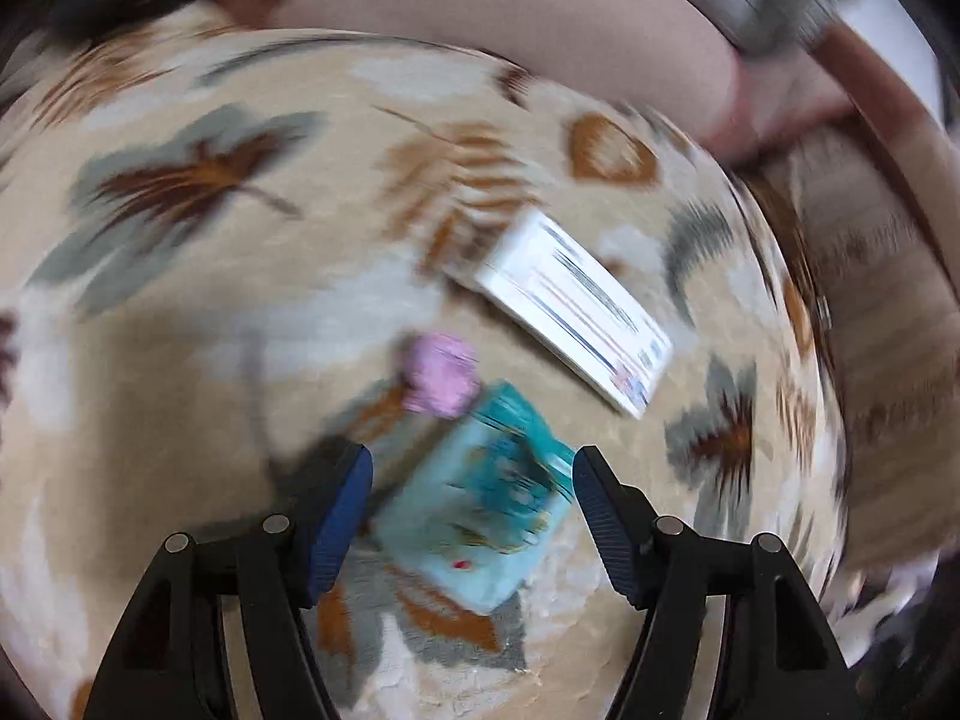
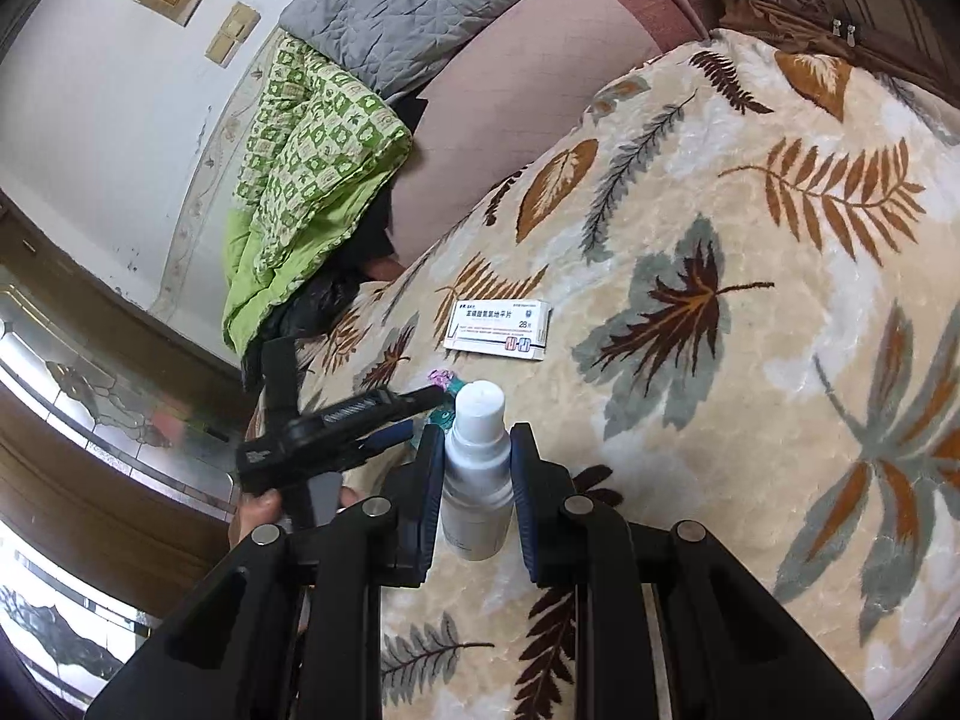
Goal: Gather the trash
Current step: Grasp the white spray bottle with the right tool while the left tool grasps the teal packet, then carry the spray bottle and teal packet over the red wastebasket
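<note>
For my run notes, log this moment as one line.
left gripper: open over teal packet | right gripper: shut on white bottle | pill box: on blanket

A leaf-patterned blanket (image 2: 750, 312), green checked quilt (image 2: 300, 180) and, seemingly, a grey pillow (image 2: 408, 6).

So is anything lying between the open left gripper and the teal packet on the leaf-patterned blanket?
Nothing visible does. The left gripper hangs open over the flat teal printed packet, its blue pads either side and clear of it. The small crumpled pink wrapper sits at the packet's far edge; the white rectangular medicine box lies beyond, apart.
</note>
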### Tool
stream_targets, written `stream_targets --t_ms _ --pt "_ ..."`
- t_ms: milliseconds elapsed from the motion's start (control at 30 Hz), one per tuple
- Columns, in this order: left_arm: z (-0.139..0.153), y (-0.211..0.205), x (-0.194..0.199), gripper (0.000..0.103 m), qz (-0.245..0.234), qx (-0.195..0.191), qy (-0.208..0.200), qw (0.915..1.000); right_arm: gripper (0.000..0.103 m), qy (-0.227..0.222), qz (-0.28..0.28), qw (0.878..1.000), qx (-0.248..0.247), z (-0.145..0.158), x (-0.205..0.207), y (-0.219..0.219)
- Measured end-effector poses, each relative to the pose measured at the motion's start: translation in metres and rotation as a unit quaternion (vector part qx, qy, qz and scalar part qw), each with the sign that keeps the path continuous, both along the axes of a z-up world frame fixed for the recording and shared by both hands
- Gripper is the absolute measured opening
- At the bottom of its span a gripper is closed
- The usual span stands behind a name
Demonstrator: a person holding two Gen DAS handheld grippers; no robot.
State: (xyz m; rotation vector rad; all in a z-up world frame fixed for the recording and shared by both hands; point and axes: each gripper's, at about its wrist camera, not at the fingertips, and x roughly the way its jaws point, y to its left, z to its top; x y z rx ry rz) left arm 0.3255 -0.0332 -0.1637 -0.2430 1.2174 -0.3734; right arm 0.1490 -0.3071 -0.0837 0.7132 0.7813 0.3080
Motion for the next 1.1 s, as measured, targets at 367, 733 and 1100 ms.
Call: stream_targets --t_ms 367,733,1100 --pt "-0.001 -0.026 -0.024 0.027 -0.055 0.081 -0.038 0.9944 0.021 0.013 0.029 0.999 -0.002 -0.012 0.015 0.019" --pt "0.088 0.06 -0.184 0.025 0.023 -0.028 -0.096 0.9947 0.021 -0.091 0.087 0.987 -0.101 0.027 -0.046 0.063" --pt "0.132 0.119 -0.393 0.026 0.089 -0.067 -0.171 0.979 0.021 -0.181 0.136 0.972 -0.065 0.068 -0.177 0.093"
